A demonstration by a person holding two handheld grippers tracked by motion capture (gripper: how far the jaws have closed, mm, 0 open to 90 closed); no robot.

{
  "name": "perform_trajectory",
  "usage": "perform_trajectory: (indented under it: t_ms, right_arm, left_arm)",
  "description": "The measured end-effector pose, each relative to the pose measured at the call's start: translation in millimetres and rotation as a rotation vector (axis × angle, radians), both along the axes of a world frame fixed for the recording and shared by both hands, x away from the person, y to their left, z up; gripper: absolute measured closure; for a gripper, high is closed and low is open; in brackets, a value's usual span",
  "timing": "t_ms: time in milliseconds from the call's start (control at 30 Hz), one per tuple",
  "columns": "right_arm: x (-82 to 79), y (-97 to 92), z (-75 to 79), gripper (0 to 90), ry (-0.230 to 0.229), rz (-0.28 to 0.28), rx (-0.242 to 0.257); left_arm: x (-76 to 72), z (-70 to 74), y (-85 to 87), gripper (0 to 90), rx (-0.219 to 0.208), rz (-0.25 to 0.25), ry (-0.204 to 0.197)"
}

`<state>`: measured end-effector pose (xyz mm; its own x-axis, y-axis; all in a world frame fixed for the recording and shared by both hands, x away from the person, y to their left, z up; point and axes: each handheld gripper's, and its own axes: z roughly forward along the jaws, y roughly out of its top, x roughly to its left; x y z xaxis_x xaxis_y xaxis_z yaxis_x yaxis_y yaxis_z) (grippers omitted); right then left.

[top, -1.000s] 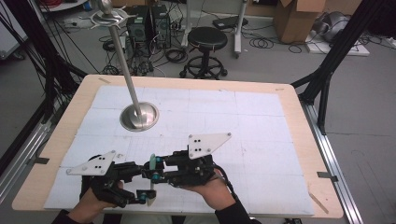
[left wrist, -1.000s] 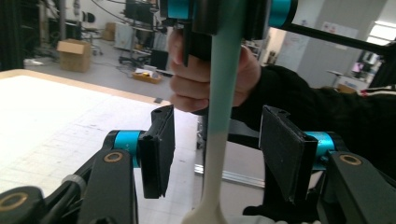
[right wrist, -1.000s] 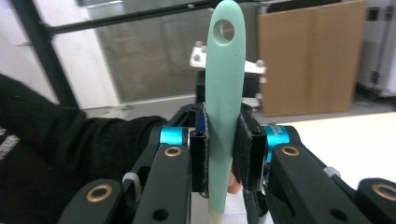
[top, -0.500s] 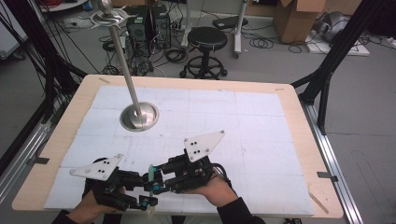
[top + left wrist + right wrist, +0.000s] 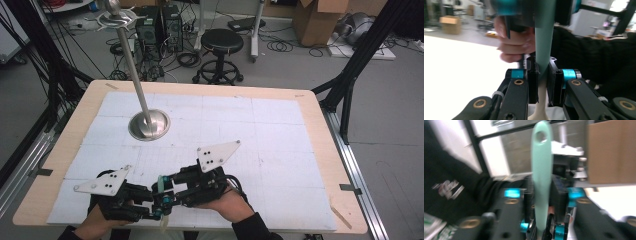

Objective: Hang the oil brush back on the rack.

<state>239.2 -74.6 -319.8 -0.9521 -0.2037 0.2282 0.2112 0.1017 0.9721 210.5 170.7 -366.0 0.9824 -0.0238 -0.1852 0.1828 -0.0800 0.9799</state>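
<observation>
A: Start with the table [image 5: 320,165]. Its white mat runs almost to the wooden rim, and you work at the near edge, left of centre. The right half and the far side lie open to you.

B: And the stand [image 5: 149,125]?

A: Its round steel base sits on the far left of the mat, with the pole leaning up toward the far edge. It is well apart from both of your hands, with bare mat between.

B: Where are the tools?

A: Your left gripper [image 5: 156,214] lies low by the near edge and points right. Your right gripper [image 5: 162,192] points left at it, so the tips meet nose to nose over the near rim.

B: What is between them?

A: A mint-green handle [image 5: 161,184], a slim flat strip with a hole at one end. It stands roughly upright between the two tips. A pale cream part [image 5: 541,105] continues below it; what that part is I cannot tell.

B: The left jaws?

A: In the left gripper view they have just been closing, and the pads press on the handle from both sides.

B: The right jaws?

A: They have just been opening. In the right gripper view the handle stands between them, but the picture is blurred, so I cannot tell whether the pads touch it.
</observation>
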Motion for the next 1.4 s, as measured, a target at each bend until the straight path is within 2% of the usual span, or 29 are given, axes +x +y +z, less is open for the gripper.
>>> perform_trajectory:
  t_ms: [67,133,167,200,267,300,367,433,500,633,833,933,1167,1233,1300,1400]
  right_arm:
    - [-0.1,-2.2,0.7,49.8,0.009,-0.098,-0.016]
    - [-1.7,-3.5,2.0,45.6,-0.016,-0.186,-0.039]
    - [-2.7,-3.5,2.6,44.0,-0.024,-0.233,-0.057]
    - [-3.4,-3.3,2.9,44.3,-0.041,-0.316,-0.095]
    - [-4.2,-3.0,2.3,43.5,-0.058,-0.439,-0.148]
    - [-4.0,-3.0,1.7,44.4,-0.064,-0.469,-0.155]
    - [-5.9,-1.6,1.1,45.6,-0.072,-0.535,-0.166]
    - [-8.9,1.1,1.5,47.3,-0.096,-0.574,-0.175]
    - [-11.4,4.0,2.1,48.9,-0.108,-0.595,-0.184]
    - [-15.5,9.3,2.0,49.8,-0.129,-0.633,-0.186]
    - [-17.8,13.6,0.7,55.0,-0.128,-0.648,-0.195]
    - [-18.4,14.3,1.2,62.6,-0.120,-0.648,-0.196]
    - [-19.4,16.6,2.4,75.5,-0.118,-0.662,-0.214]
    - [-18.9,16.5,2.4,77.4,-0.104,-0.657,-0.216]
    - [-19.2,16.9,3.3,79.0,-0.094,-0.644,-0.222]
    - [-21.4,17.1,5.6,80.6,-0.103,-0.637,-0.232]
  left_arm:
    - [2.0,0.0,1.4,81.1,0.042,0.074,0.009]
    - [3.4,-0.1,1.6,81.0,0.079,0.153,0.019]
    - [4.6,-0.8,2.1,81.0,0.100,0.209,0.026]
    - [5.5,-1.4,2.5,81.0,0.114,0.258,0.032]
    - [6.4,-2.2,3.5,81.0,0.141,0.330,0.030]
    - [6.3,-2.3,4.6,81.0,0.155,0.376,0.026]
    - [5.2,-1.9,5.7,81.0,0.155,0.447,0.023]
    - [4.4,-1.5,6.3,80.9,0.152,0.486,0.020]
    - [3.2,-1.5,6.0,80.9,0.153,0.515,0.011]
    - [0.6,-2.1,2.8,80.8,0.167,0.539,-0.007]
    - [-2.1,-2.9,-0.9,80.8,0.175,0.561,-0.027]
    - [-2.8,-3.2,-1.9,80.8,0.180,0.572,-0.035]
    - [-4.1,-3.9,-4.0,80.7,0.195,0.583,-0.045]
    - [-4.4,-4.3,-4.6,80.6,0.195,0.586,-0.045]
    - [-4.3,-4.4,-4.9,80.4,0.194,0.580,-0.046]
    - [-3.8,-4.1,-4.1,79.8,0.180,0.557,-0.038]
